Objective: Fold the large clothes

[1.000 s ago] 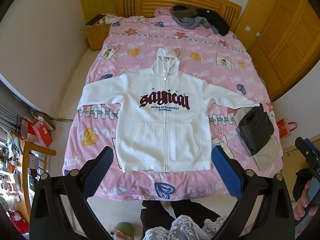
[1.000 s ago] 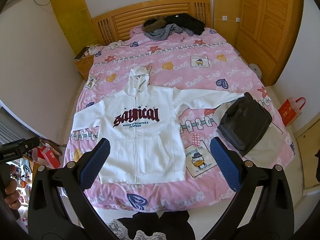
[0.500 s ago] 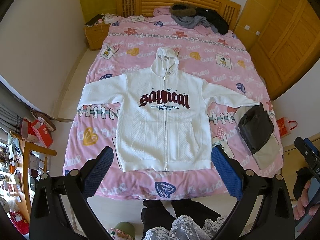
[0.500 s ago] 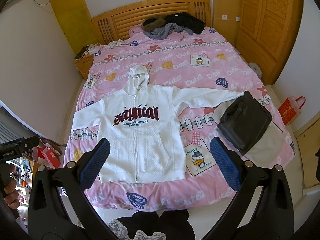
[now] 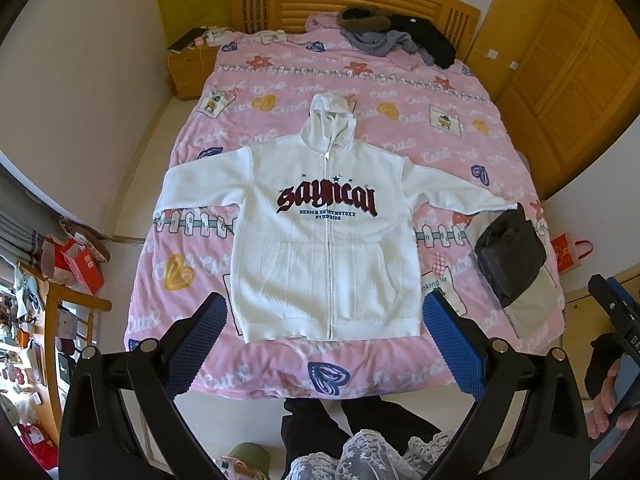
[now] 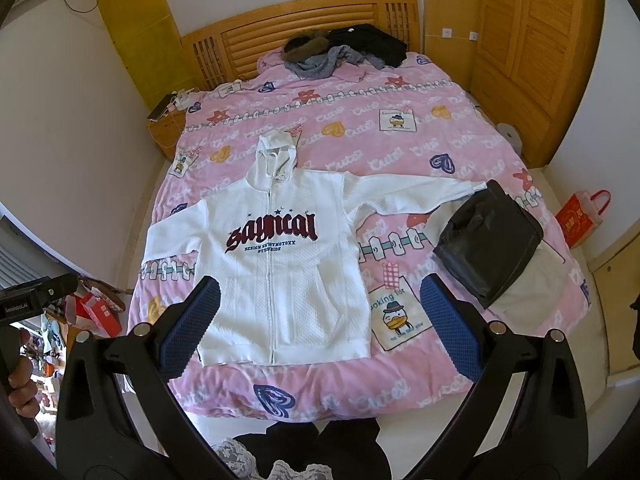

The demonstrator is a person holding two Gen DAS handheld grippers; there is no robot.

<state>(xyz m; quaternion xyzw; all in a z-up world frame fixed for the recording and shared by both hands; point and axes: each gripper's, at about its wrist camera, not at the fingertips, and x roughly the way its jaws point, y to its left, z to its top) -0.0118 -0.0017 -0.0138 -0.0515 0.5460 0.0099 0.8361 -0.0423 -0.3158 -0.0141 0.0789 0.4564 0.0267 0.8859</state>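
Observation:
A white zip hoodie with dark red lettering lies flat, front up, sleeves spread, on the pink bedspread; it also shows in the right wrist view. Its right sleeve end reaches a folded dark garment. My left gripper is open and empty, held high above the hoodie's hem. My right gripper is open and empty, also high above the bed's near edge, over the hoodie's lower part.
A folded dark garment lies on a beige one at the bed's right edge. A pile of dark clothes sits by the wooden headboard. A wardrobe stands right; a nightstand and clutter stand left.
Both views shift only slightly; the bed and hoodie sit a little lower in frame. Nothing was touched or moved.

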